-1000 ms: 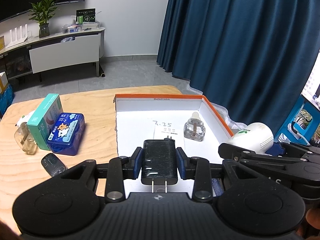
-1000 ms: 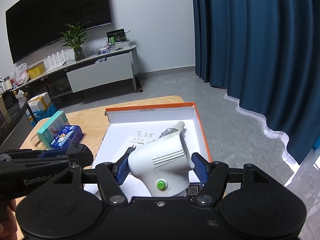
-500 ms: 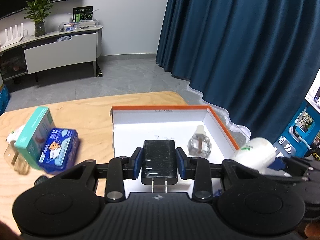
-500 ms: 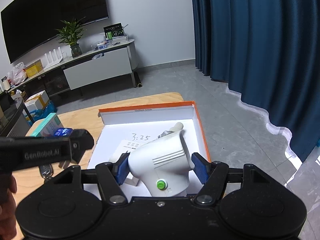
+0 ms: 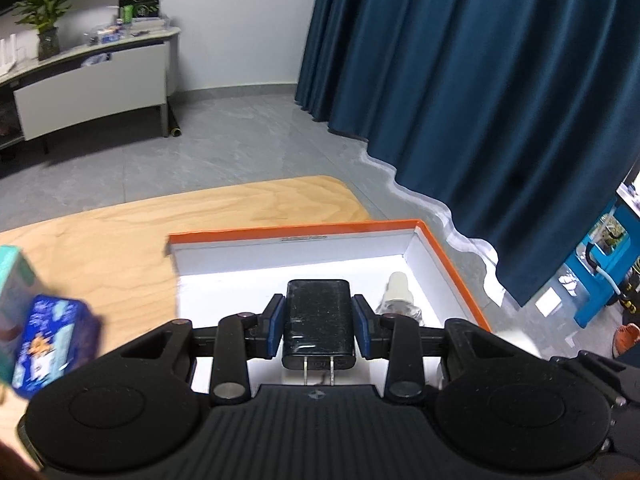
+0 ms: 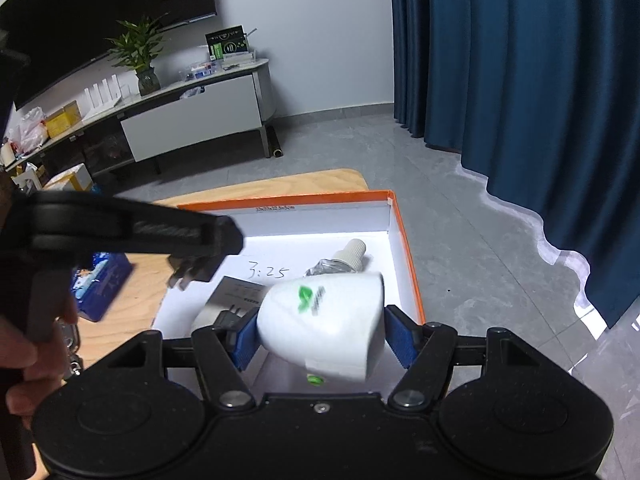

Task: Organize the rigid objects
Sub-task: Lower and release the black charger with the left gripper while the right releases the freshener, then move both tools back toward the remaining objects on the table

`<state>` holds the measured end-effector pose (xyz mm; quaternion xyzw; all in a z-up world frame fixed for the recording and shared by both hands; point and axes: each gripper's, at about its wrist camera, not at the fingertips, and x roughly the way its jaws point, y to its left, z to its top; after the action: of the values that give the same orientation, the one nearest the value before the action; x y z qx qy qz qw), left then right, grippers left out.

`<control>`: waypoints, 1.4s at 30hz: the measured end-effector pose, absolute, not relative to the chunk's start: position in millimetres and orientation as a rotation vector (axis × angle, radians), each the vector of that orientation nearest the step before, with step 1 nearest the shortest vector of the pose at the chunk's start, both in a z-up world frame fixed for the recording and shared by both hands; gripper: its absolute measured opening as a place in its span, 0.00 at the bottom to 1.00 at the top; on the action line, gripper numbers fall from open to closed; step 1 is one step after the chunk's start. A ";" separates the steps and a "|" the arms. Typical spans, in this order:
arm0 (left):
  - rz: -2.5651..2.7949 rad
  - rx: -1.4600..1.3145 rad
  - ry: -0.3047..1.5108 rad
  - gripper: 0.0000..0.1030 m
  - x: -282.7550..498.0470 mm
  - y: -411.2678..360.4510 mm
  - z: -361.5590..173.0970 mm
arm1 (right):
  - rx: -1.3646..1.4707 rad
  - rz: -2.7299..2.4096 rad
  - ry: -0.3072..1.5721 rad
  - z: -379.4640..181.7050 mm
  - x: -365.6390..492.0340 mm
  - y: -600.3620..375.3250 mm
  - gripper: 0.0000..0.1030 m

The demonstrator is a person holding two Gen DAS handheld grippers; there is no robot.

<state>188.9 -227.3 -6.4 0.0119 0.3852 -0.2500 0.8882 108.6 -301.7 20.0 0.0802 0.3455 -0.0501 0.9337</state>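
My left gripper (image 5: 319,329) is shut on a black charger (image 5: 318,306), prongs toward the camera, over the near part of the orange-rimmed white box (image 5: 288,233). The right wrist view shows this charger (image 6: 196,266) hanging above the box's left side. My right gripper (image 6: 320,338) is shut on a white plug-in device (image 6: 320,320) with a green logo. The device sits tilted between the blue pads, above the box (image 6: 404,240). A small glass bottle (image 6: 340,260) with a white cap lies inside near the right wall, and its cap end shows past the charger (image 5: 398,300).
A blue tin (image 5: 52,344) and a teal carton (image 5: 12,280) stand on the wooden table (image 5: 120,240) left of the box. A leaflet (image 6: 236,292) and a "3:25" note lie on the box floor. A hand (image 6: 24,360) holds the left gripper. A blue curtain (image 5: 480,120) hangs at right.
Both grippers have moved forward over the box, the left one also rightward. The white device has turned in the right jaws, its logo side now up. The charger's grip is unchanged.
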 end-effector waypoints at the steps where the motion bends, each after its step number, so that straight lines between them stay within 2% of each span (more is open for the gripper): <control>1: -0.527 0.032 0.803 0.35 190.7 -230.3 -8.8 | 0.166 -0.107 0.709 18.4 109.8 -302.3 0.73; 3: -0.536 0.038 0.810 0.35 194.5 -235.1 -13.0 | 0.162 -0.114 0.719 16.8 114.3 -301.8 0.71; 6: -0.548 0.014 0.835 0.37 197.9 -234.7 -17.1 | 0.150 -0.117 0.719 17.8 116.8 -299.9 0.71; 7: -0.552 0.005 0.838 0.45 197.6 -232.8 -16.4 | 0.140 -0.121 0.717 18.8 116.5 -298.7 0.72; 9: -0.553 0.003 0.821 0.51 194.1 -229.0 -11.8 | 0.119 -0.130 0.704 21.9 113.6 -296.4 0.78; 13: -0.544 -0.027 0.784 0.66 180.5 -212.9 0.0 | 0.124 -0.149 0.674 30.4 103.8 -294.9 0.78; 16: -0.529 -0.052 0.752 0.71 166.8 -196.8 9.6 | 0.148 -0.143 0.646 38.5 94.5 -293.1 0.78; 22: -0.455 -0.059 0.671 0.75 126.3 -150.0 24.4 | 0.139 -0.091 0.624 53.0 84.9 -272.4 0.81; 29: -0.279 -0.122 0.677 0.76 99.6 -71.5 14.7 | 0.137 0.004 0.635 56.9 82.4 -235.4 0.81; 42: -0.045 -0.191 0.722 0.76 148.5 27.2 -6.6 | 0.082 0.090 0.652 50.7 80.9 -195.2 0.81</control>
<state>148.5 27.2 -6.6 -0.0933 0.3526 -0.0220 0.9309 80.9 -195.2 50.7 0.0401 0.3202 0.0441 0.9455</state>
